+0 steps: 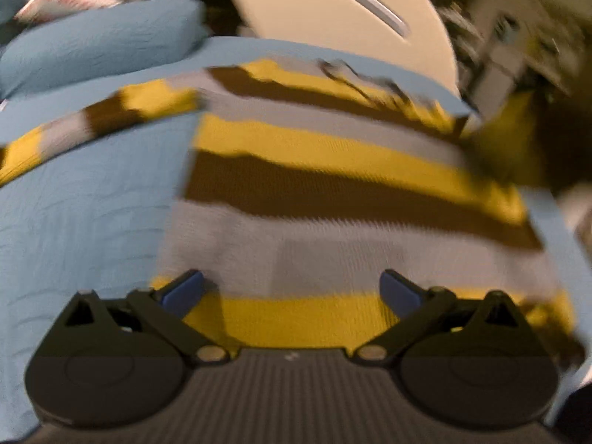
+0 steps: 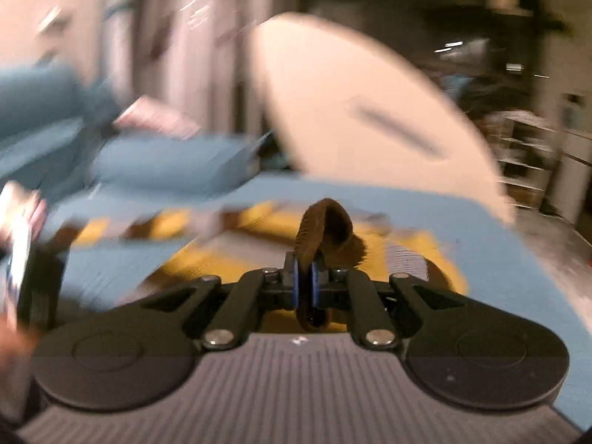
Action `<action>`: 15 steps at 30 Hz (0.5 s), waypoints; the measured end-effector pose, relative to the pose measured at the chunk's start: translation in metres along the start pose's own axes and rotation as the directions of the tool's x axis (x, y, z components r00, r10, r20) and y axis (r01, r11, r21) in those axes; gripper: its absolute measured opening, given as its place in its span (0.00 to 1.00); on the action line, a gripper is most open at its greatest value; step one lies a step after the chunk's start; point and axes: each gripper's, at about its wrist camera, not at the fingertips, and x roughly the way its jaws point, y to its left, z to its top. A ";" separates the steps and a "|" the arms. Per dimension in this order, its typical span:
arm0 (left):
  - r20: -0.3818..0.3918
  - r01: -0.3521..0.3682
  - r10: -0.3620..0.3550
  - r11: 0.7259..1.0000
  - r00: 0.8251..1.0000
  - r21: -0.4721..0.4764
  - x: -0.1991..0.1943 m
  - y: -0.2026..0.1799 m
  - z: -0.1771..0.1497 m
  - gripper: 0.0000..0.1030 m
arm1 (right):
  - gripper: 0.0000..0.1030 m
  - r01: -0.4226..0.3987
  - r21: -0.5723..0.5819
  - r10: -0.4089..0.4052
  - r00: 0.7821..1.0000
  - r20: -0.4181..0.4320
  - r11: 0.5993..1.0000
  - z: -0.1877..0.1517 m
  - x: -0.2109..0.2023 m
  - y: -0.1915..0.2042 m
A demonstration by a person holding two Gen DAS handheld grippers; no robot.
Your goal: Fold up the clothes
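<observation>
We see a striped sweater in yellow, brown and grey bands lying spread on a blue bedspread, its body flat across the middle of the bed and one sleeve stretched out toward the left in the left wrist view; the picture is blurred, so we cannot make out the weave or the collar in any detail. Our right gripper has its blue pads drawn close together on a brown fold of the sweater, which stands up in a loop above the fingers while the rest of the garment lies on the bedspread beyond. Our left gripper hangs over the near hem of the sweater with its blue pads spread wide and nothing between them; we cannot tell whether they touch the cloth. Past the sweater lie blue pillows at the upper left; behind the bed stands a pale rounded board with a long slot in it; farther right we make out dim shelves, too smeared to read.
</observation>
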 end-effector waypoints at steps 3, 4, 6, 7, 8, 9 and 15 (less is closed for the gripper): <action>0.067 -0.009 0.014 0.997 0.998 -0.075 -0.042 0.048 0.020 1.00 | 0.11 -0.071 -0.027 0.068 0.991 -0.116 0.997 -0.021 0.031 0.041; 0.087 -0.037 0.044 0.996 0.995 -0.086 -0.052 0.066 0.025 1.00 | 0.12 -0.091 -0.052 0.083 0.987 -0.138 0.995 -0.027 0.038 0.053; 0.111 -0.104 0.119 0.986 0.987 -0.129 -0.062 0.104 0.033 1.00 | 0.22 -0.155 -0.108 0.130 0.971 -0.203 0.982 -0.039 0.057 0.073; 0.107 -0.143 0.163 0.974 0.981 -0.174 -0.062 0.128 0.037 1.00 | 0.29 -0.234 -0.134 0.185 0.935 -0.303 0.963 -0.048 0.072 0.087; 0.091 -0.180 0.206 0.954 0.974 -0.239 -0.060 0.157 0.041 1.00 | 0.39 -0.303 -0.135 0.228 0.888 -0.400 0.943 -0.058 0.082 0.098; 0.076 -0.194 0.224 0.937 0.972 -0.289 -0.057 0.177 0.043 1.00 | 0.42 -0.310 -0.144 0.231 0.887 -0.401 0.940 -0.063 0.078 0.102; 0.056 -0.068 0.154 0.696 0.986 -0.715 -0.024 0.314 0.049 0.99 | 0.55 -0.270 -0.066 0.249 0.942 -0.223 0.961 -0.046 0.024 0.074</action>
